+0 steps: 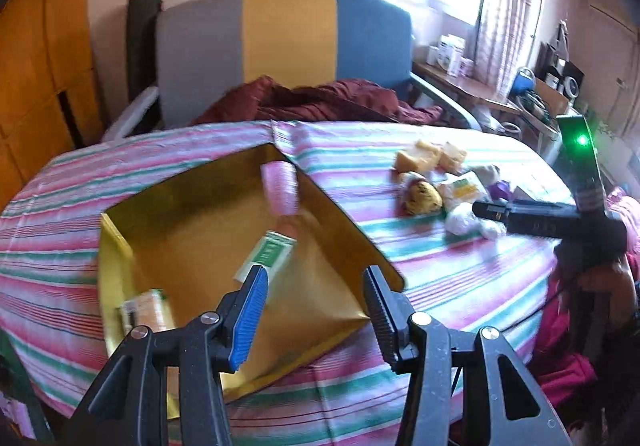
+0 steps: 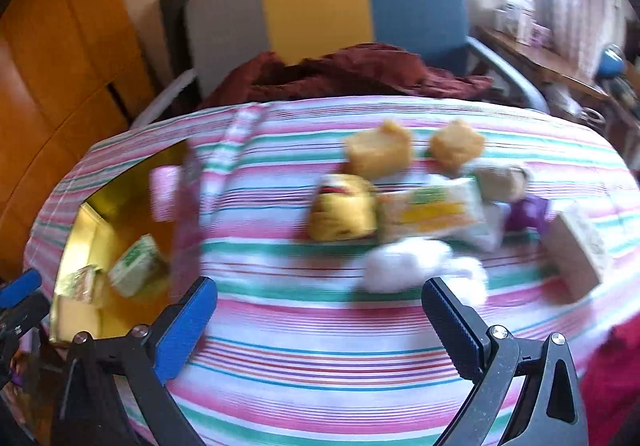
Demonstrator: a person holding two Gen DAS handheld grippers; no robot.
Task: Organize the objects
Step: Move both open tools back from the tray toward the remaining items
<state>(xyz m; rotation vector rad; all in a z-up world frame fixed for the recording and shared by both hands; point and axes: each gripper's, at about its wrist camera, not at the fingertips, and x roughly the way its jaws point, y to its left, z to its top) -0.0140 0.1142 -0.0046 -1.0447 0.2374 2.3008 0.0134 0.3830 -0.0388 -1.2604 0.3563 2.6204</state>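
Gold box (image 1: pixel 120 246), frame left, already holds a pink cup (image 1: pixel 280 188) and two packets; about eight items (image 2: pixel 432 206) remain loose on the tabletop (image 2: pixel 320 346), centre-right. Both claws (image 1: pixel 316 306) (image 2: pixel 320 322) spread, empty.

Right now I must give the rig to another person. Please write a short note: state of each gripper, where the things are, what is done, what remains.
Left gripper: open, empty, over the gold cardboard box.
Right gripper: open, empty, over the striped tablecloth, near the loose pile.
Done: pink plastic cup, green-and-white carton and another small packet are in the box.
Left: two yellow sponge-like blocks, yellow plush toy, green-yellow packet, white wad, purple item, beige box are on the cloth, not yet boxed. The right view is blurred.
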